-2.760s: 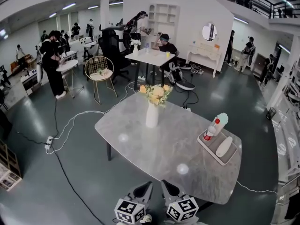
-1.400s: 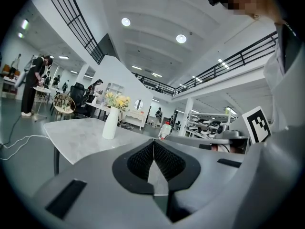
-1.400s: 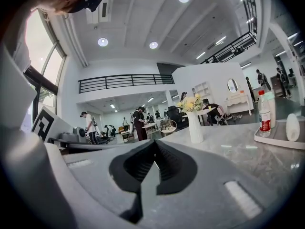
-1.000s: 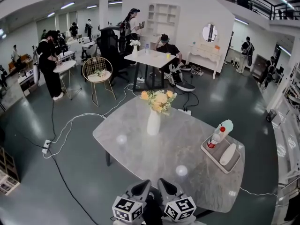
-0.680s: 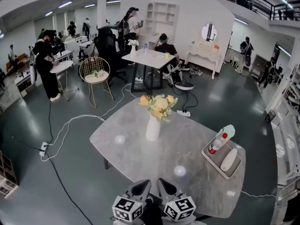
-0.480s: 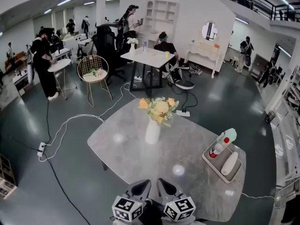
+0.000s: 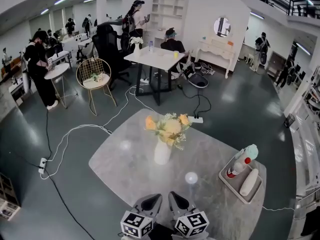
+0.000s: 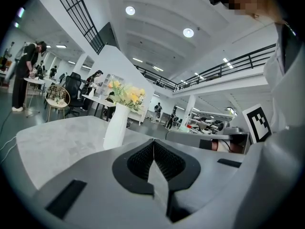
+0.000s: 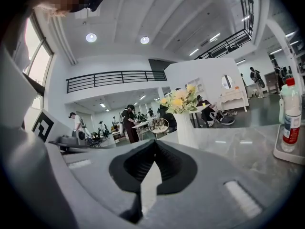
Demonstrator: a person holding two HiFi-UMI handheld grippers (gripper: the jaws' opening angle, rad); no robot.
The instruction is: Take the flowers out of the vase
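A white vase (image 7: 162, 153) stands near the middle of the grey marble table (image 7: 120, 169). It holds yellow and orange flowers (image 7: 167, 128). My left gripper (image 7: 155, 197) and right gripper (image 7: 173, 196) sit side by side at the table's near edge, both pointing at the vase and well short of it. In the left gripper view the jaws (image 8: 153, 141) meet with nothing between them; the vase (image 8: 116, 127) and flowers (image 8: 125, 93) lie ahead, slightly left. In the right gripper view the jaws (image 9: 155, 142) also meet empty, with the vase (image 9: 185, 129) and flowers (image 9: 180, 99) ahead, slightly right.
A grey tray (image 7: 231, 182) at the table's right end carries a red-capped bottle (image 7: 238, 167) and a white oblong object (image 7: 249, 182); the bottle (image 9: 289, 120) shows at the right gripper view's edge. Cables (image 7: 70, 136) cross the floor. Beyond stand people, a wire chair (image 7: 93, 79) and another table (image 7: 156, 59).
The table and vase have come closer and larger in the head view. Both grippers have travelled forward together, keeping their side-by-side pose at the bottom of the picture, jaws still shut.
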